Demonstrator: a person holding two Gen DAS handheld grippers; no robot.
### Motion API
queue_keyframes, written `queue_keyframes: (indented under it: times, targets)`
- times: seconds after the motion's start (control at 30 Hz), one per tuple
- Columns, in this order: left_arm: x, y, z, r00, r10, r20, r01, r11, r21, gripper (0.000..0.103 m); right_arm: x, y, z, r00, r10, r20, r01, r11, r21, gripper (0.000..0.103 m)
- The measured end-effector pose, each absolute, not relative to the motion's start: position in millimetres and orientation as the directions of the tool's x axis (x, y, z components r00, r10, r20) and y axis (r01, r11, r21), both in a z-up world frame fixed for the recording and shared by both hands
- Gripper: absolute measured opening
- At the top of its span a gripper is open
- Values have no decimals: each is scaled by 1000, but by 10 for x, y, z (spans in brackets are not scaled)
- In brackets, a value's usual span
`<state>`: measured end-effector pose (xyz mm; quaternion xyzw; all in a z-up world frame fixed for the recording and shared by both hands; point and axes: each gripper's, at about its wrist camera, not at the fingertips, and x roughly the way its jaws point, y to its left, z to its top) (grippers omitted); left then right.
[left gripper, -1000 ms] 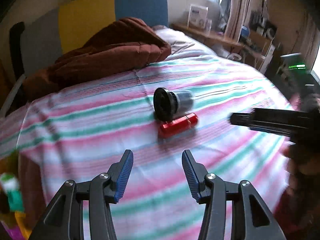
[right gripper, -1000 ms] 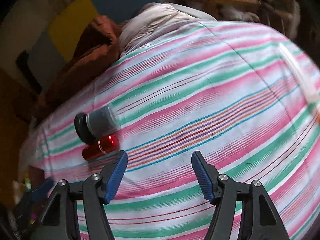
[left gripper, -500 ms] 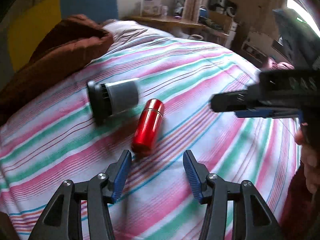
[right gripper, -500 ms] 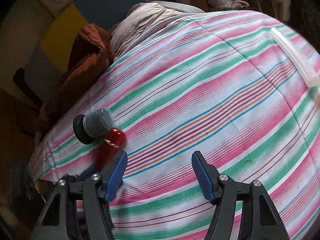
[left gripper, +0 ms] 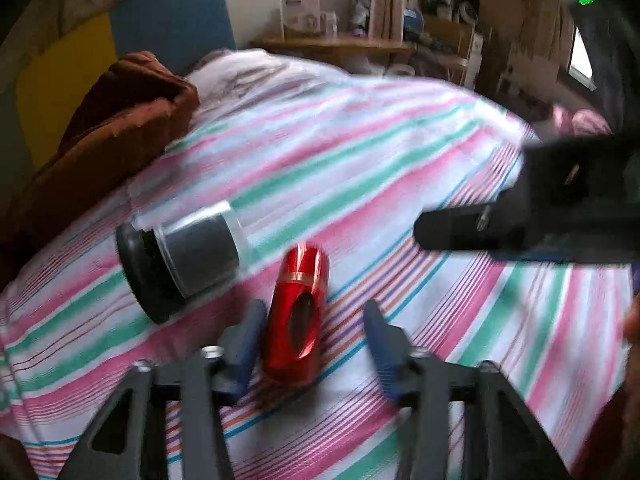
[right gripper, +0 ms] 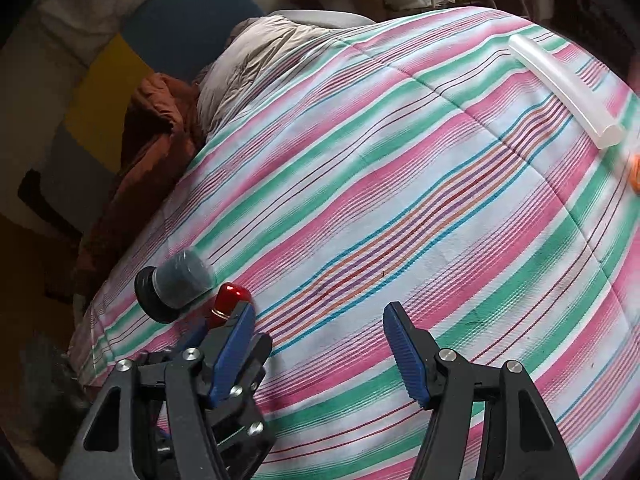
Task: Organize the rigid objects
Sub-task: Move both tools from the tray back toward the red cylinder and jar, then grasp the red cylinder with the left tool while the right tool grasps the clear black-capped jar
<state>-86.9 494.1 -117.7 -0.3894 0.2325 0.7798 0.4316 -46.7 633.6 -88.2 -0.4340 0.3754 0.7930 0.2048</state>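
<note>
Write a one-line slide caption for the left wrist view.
Open left tool straddles a red cylinder lying on the striped bedspread, beside a tipped grey canister.

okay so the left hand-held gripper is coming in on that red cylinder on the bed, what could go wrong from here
The red cylinder sits off-centre in the open left hand-held gripper, close to one finger; closing could nudge it so that it rolls on the soft striped bedspread. The grey-and-black canister lies right beside it and might get bumped. The right hand-held gripper hovers nearby, so the two tools could collide.

Your right gripper (right gripper: pixel 320 344) hangs open over striped bedspread (right gripper: pixel 400 200); red cylinder (right gripper: pixel 228 300) beside grey-capped container (right gripper: pixel 176 284) lower left; clear tube (right gripper: pixel 564 94) upper right.
</note>
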Motion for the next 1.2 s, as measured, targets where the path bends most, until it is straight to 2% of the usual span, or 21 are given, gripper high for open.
queue_keyframes:
  times: [0.07, 0.3, 0.53, 0.7, 0.77, 0.8, 0.83, 0.9, 1.2]
  targets:
    - [-873, 4874, -1150, -322, 507, -799, -850, -526, 9, 26, -492, 6341, -900, -533, -2, -846, -653, -635, 413, 67]
    - [-910, 4366, -1117, -367, 499, -785, -795, -606, -13, 25, -486, 6352, -932, -526, -10, -850, -653, -636, 411, 68]
    - [-972, 3599, -1062, -461, 456, -761, -649, -758, -62, 25, -572, 6215, -900, -553, -41, -832, -585, -691, 423, 68]
    - [-1007, 3084, -1083, -496, 450, -742, -521, -839, -160, 25, -678, 6004, -819, -578, -49, -814, -495, -772, 398, 68]
    - [-1049, 2958, -1093, -483, 485, -729, -498, -837, -227, 25, -709, 5931, -784, -595, -57, -801, -462, -792, 400, 68]
    - [-1059, 2932, -1101, -481, 491, -726, -492, -837, -239, 25, -724, 5878, -756, -609, -63, -791, -441, -801, 403, 71]
    - [-1055, 2916, -1105, -480, 497, -723, -494, -834, -245, 25, -742, 5813, -716, -625, -64, -778, -419, -814, 404, 81]
    - [-1045, 2919, -1107, -482, 496, -722, -496, -834, -242, 25, -764, 5689, -633, -658, -43, -752, -382, -842, 382, 89]
    - [-1074, 2896, -1126, -475, 523, -708, -497, -823, -275, 25, -1292, 5341, -561, -621, 19, -783, -340, -907, 247, 93]
